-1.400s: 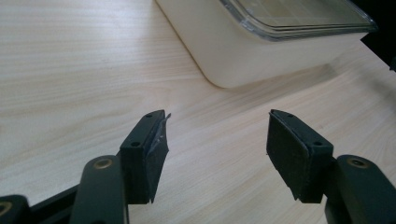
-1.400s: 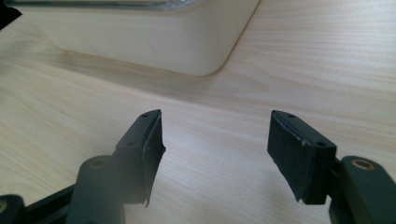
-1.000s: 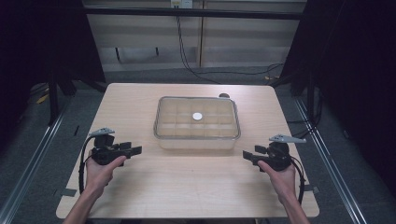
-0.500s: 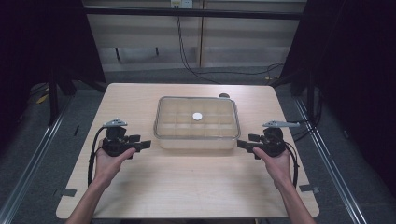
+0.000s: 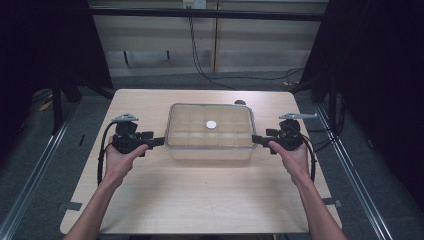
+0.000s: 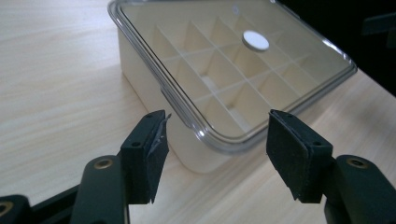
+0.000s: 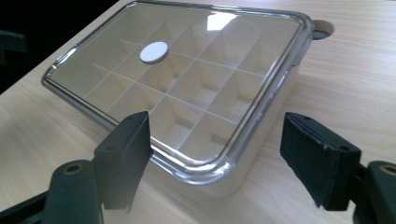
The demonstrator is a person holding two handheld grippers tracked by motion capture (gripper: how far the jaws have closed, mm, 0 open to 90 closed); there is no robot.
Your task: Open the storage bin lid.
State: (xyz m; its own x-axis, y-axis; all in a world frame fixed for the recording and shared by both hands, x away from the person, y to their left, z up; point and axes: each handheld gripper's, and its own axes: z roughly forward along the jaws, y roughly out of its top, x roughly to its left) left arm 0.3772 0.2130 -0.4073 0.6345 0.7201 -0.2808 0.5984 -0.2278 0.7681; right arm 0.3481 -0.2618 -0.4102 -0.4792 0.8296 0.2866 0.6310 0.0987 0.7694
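Both hands have slid up-frame and inward: the left tool (image 5: 161,141) and right tool (image 5: 256,139), jaws apart, now sit just beside the compartment box's (image 5: 210,150) short ends.

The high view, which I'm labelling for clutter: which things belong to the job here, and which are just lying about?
In the job:
divided box
its clear lid
left gripper, open
right gripper, open

Lying about:
floor cables
grey disc behind the box

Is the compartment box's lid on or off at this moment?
On. The clear lid lies flat over the box, its rim seated all round, with the dividers seen through it. Latched or not: cannot tell.
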